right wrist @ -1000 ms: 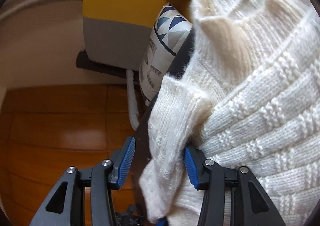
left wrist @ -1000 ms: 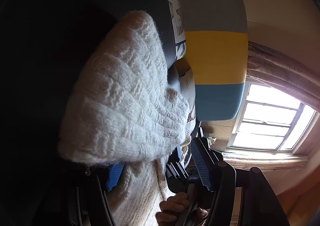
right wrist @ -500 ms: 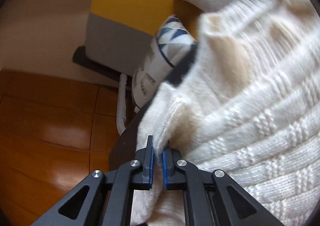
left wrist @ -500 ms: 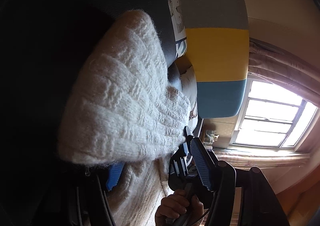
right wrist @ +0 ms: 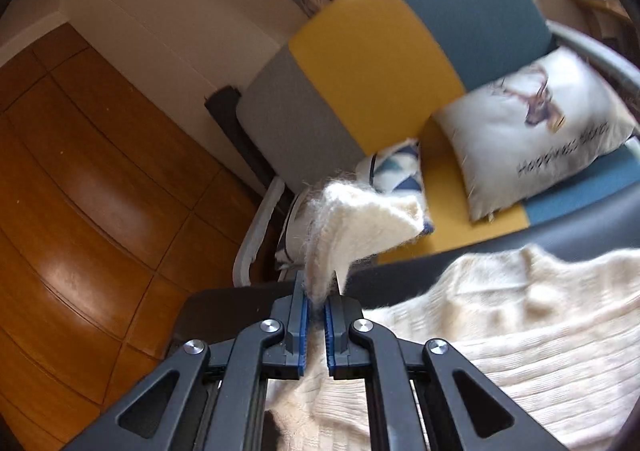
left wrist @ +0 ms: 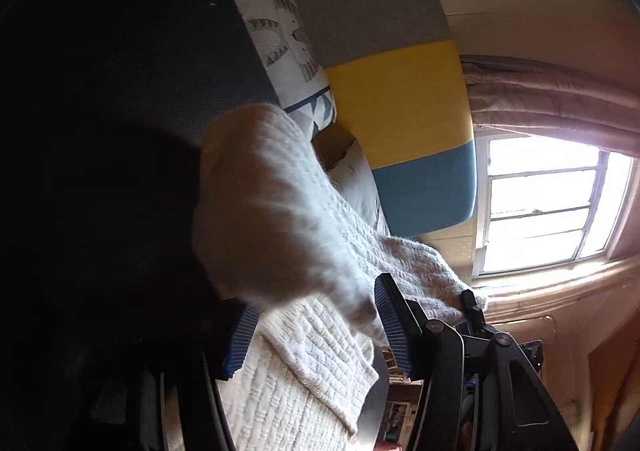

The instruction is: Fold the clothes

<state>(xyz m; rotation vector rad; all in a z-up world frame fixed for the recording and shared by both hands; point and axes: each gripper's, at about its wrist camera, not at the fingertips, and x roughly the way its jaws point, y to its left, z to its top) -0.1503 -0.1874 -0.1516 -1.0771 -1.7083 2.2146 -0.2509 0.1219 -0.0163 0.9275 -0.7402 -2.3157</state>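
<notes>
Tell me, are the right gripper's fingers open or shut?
Shut: the right gripper pinches a tuft of the white sweater between its blue-padded fingers.

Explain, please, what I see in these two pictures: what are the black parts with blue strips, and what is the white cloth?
No robot is here: a person carries one hand-held tool in each hand, and each tool has a camera looking along its tongs. The left camera shows the left tongs open, with a white knitted sweater draped between the blue pads. The right camera shows the right tongs shut on a corner of the same sweater, lifting it. The sweater's body lies on a dark surface. Behind stands a sofa in grey, yellow and blue, with cushions.
</notes>
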